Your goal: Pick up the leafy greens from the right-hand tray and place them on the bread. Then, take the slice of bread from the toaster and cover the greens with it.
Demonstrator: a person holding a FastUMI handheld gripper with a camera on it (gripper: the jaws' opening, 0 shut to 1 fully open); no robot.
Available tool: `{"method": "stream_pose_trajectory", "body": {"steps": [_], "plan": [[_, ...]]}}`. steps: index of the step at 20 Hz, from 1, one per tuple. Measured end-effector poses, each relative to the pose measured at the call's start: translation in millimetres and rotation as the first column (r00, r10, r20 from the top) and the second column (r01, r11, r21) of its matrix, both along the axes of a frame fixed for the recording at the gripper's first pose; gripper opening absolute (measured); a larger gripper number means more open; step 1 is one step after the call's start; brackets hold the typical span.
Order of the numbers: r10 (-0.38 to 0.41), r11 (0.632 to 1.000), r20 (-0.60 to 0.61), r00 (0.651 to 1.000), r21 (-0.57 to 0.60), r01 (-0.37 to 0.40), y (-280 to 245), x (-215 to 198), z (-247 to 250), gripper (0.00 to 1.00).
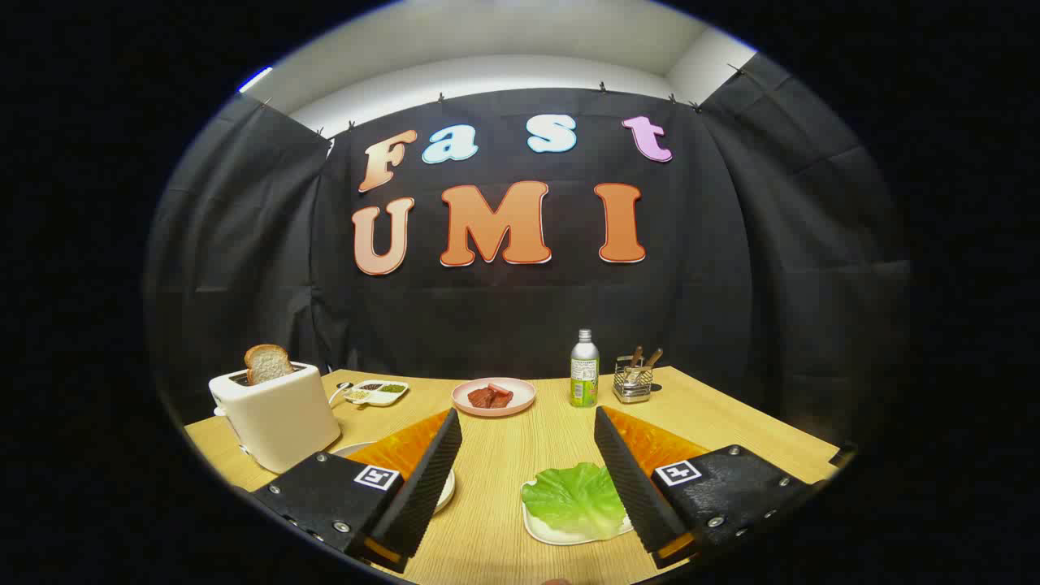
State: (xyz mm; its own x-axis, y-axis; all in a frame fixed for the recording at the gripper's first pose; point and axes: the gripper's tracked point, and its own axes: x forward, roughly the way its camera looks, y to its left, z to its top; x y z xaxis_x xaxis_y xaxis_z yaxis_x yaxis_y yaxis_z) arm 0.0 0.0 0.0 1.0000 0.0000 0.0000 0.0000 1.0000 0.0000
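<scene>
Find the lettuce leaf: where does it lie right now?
In the gripper view the lettuce leaf lies on a small white tray on the wooden table, between the open tool's fingers and against the right one.

This is looking like a staged kitchen corner inside a recording booth rather than a real home. Black cloth [731, 268] is hanging on all sides, clipped along its top edge, with a plain white wall and ceiling [487, 49] showing above it in the upper part of the frame. A light wooden table [504, 487] is filling the lower middle and is carrying breakfast things: a white toaster [276, 414] at lower left with a slice of bread [267, 362] sticking up, a divided condiment dish [377, 392], a pink plate [493, 396], a bottle [584, 368] and a wire cutlery holder [633, 382].
</scene>
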Motion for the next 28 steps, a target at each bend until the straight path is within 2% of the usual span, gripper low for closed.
{"method": "stream_pose_trajectory", "body": {"steps": [19, 28], "plan": [[-0.024, 0.999, -0.033, 0.999, -0.029, 0.024, -14.6, 12.6, -12.4, 0.98], [-0.052, 0.998, -0.183, 0.982, -0.054, 0.043, -39.8, 39.7, -57.9, 0.98]]}}
